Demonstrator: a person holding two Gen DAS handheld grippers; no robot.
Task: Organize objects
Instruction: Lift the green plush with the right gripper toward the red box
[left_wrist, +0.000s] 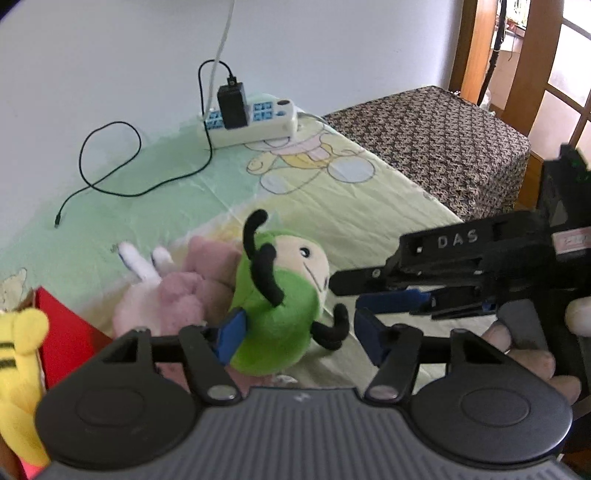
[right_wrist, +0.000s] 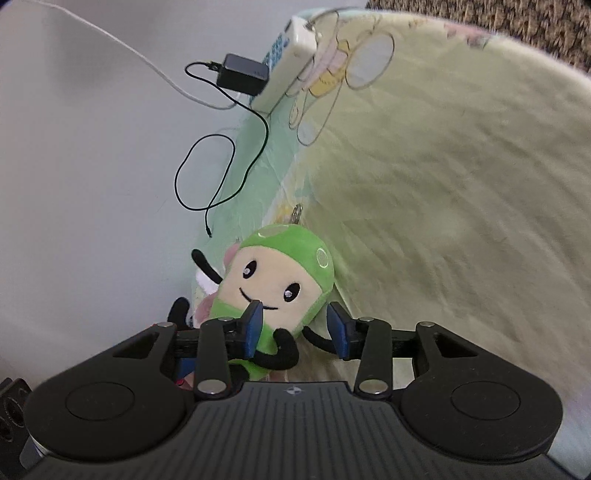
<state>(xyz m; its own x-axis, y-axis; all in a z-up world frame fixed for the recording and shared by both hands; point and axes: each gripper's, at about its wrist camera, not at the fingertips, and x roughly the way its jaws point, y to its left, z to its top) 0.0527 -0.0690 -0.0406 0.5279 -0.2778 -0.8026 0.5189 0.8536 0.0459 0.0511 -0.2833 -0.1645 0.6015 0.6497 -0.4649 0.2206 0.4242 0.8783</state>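
Plush toys by a red box (left_wrist: 70, 332)
Yellow plush (left_wrist: 18, 369) at the box appears only in the left view; both the left gripper (left_wrist: 299, 338) and right gripper (right_wrist: 297, 326) stand open around the green plush (left_wrist: 277, 314).

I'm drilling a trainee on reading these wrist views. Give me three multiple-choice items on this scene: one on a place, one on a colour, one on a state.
1. Where does the pink plush toy lie?
A. against the green plush toy
B. on the power strip
C. on the brown patterned cover

2. What colour is the box by the yellow plush toy?
A. blue
B. red
C. white

3. How does the black charger stand?
A. unplugged on the sheet
B. plugged into the power strip
C. inside the box

Answers: 1 A, the two toys touch; 2 B, its side shows red; 3 B, it stands in the strip's sockets.
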